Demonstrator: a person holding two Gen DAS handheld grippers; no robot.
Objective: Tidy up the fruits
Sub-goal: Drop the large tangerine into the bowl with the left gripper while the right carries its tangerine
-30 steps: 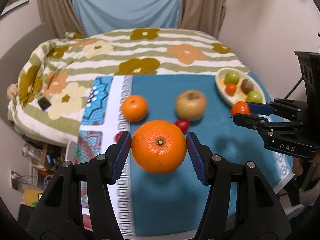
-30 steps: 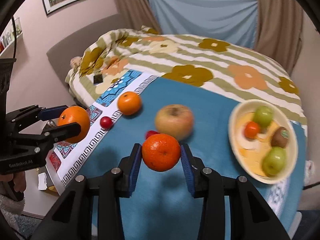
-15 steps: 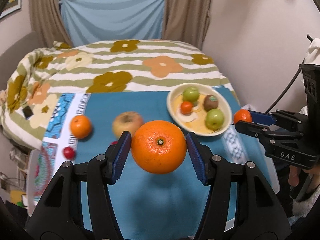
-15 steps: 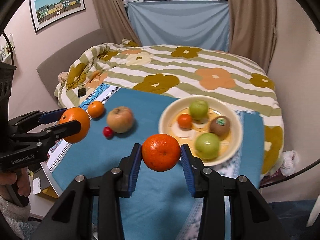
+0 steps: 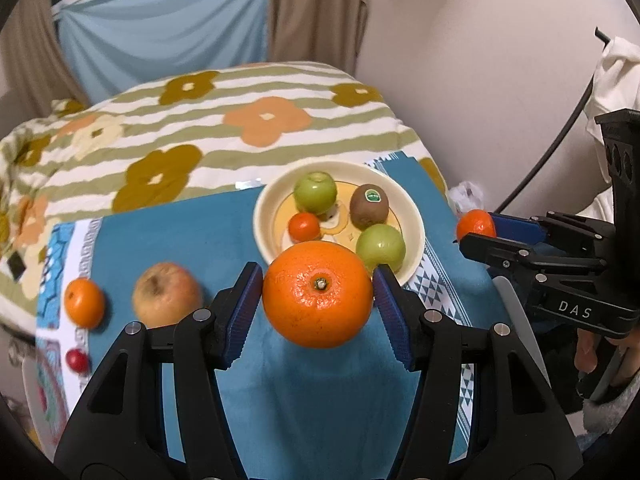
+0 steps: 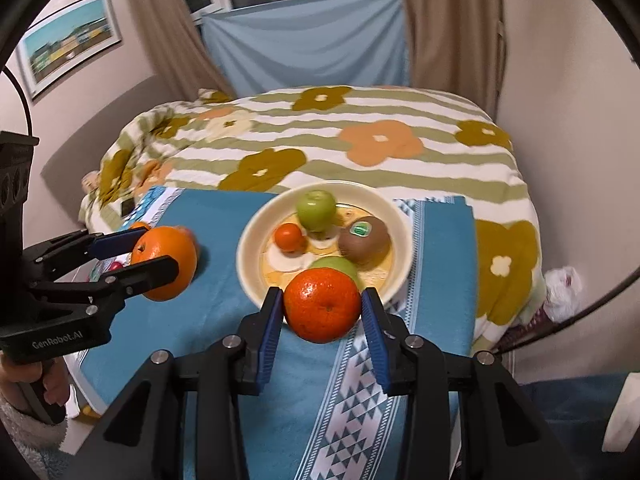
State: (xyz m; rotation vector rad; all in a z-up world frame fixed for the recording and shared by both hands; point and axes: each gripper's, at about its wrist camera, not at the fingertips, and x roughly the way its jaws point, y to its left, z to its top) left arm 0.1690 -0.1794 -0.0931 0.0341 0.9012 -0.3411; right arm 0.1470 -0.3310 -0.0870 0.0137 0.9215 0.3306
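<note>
**Both grippers carry citrus toward the bowl**

Since a second ago, your two hands have swung across the blue cloth (image 5: 192, 240), so the cream bowl (image 5: 262, 216), then far off to the right, now sits just beyond both sets of fingertips. Your left gripper (image 5: 318, 300) is clamped on the large orange (image 5: 318, 294), stem end facing the camera, held clear above the cloth at the bowl's near rim. Your right gripper (image 6: 322, 310) is closed narrow on the smaller mandarin (image 6: 322, 310), likewise raised in front of the near rim.

Inside the bowl lie two green apples (image 5: 316, 192), a kiwi (image 5: 370, 206) with its sticker, and a small tangerine (image 5: 304, 227). Left on the cloth are a russet apple (image 5: 168, 294), another tangerine (image 5: 84, 302) and a small red fruit (image 5: 77, 360).

Risks, as judged from here: the bowl is already well filled, so the large orange may land on a green apple, roll, and knock fruit over the rim. You bring both grippers to the same bowl side by side; releasing together could make the fingers or the two fruits collide. Letting go from this height on soft bedding could tip the bowl. Lower first, and place one fruit at a time.
</note>
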